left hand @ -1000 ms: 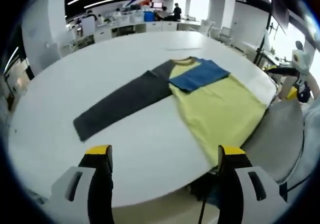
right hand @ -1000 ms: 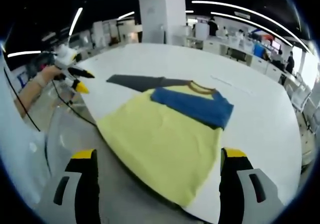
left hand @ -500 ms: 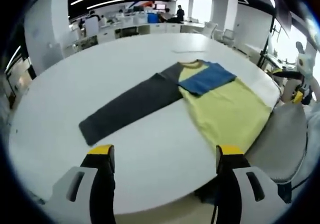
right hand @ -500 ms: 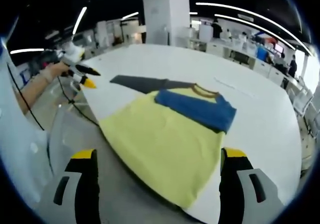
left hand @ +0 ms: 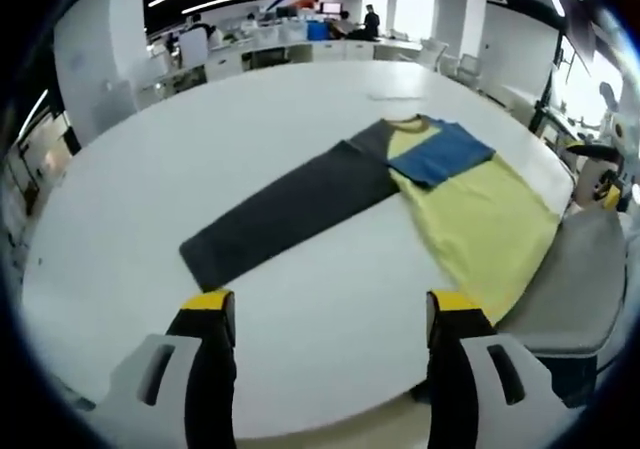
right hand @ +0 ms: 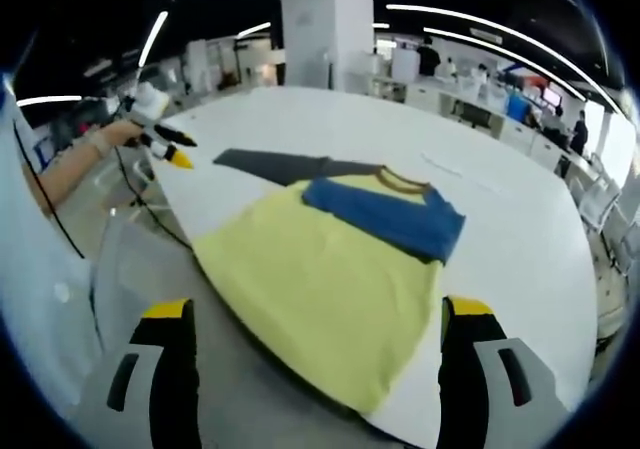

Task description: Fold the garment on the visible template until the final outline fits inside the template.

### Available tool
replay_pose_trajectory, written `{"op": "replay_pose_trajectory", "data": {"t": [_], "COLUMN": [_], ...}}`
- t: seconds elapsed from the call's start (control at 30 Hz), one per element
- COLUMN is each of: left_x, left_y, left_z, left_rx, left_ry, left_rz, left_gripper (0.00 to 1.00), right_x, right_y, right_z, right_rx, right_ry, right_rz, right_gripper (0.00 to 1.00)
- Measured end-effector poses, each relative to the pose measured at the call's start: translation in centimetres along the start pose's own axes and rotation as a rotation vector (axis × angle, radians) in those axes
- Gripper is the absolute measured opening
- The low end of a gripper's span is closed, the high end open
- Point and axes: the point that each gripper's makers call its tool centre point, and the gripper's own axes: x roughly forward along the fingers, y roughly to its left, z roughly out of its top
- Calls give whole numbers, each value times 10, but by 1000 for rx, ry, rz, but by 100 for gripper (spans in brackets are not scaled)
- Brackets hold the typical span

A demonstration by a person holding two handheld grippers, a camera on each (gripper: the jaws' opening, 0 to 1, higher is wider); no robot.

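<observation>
A long-sleeved shirt lies flat on the white round table (left hand: 150, 169). Its body is yellow (left hand: 485, 219) (right hand: 320, 279). One dark grey sleeve (left hand: 285, 209) (right hand: 275, 164) stretches straight out sideways. The blue sleeve (left hand: 440, 154) (right hand: 385, 214) is folded across the chest below the collar. The hem reaches the table's near edge in the right gripper view. My left gripper (left hand: 330, 309) is open off the table edge, short of the grey sleeve's cuff; it also appears held in a hand (right hand: 178, 149). My right gripper (right hand: 318, 314) is open just before the hem, and is small at the table's far side (left hand: 600, 174).
A grey chair (left hand: 570, 289) stands by the hem side of the table. A thin pale strip (right hand: 450, 164) lies on the table beyond the collar. Desks, a white pillar (right hand: 325, 24) and people fill the office behind.
The left gripper view has swung, so the shirt sits further right in it and the grey sleeve is nearer the middle. The shirt itself has not moved. Both grippers remain open.
</observation>
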Motion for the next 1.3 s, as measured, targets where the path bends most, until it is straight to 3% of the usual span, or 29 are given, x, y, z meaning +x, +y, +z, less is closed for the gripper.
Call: {"op": "replay_pose_trajectory", "data": {"t": [0.07,0.23,0.63,1.3], "left_x": [2,5,19,43], "left_y": [5,18,44,88], "left_z": [-4,3,-4,-3], "left_rx": [12,5,8,-39], "left_ry": [31,8,41,20], "left_rz": [6,14,35,49], "left_gripper": [70,69,68,57], "right_x": [1,0,5,9], "right_y": [2,4,6,6], "right_z": [1,3,-1,3], "right_rx": [-1,6,24,63], "right_ry": [-2,-5,18,11], "right_rz": [5,-1,-31,-89], "right_gripper": [100,100,100,100]}}
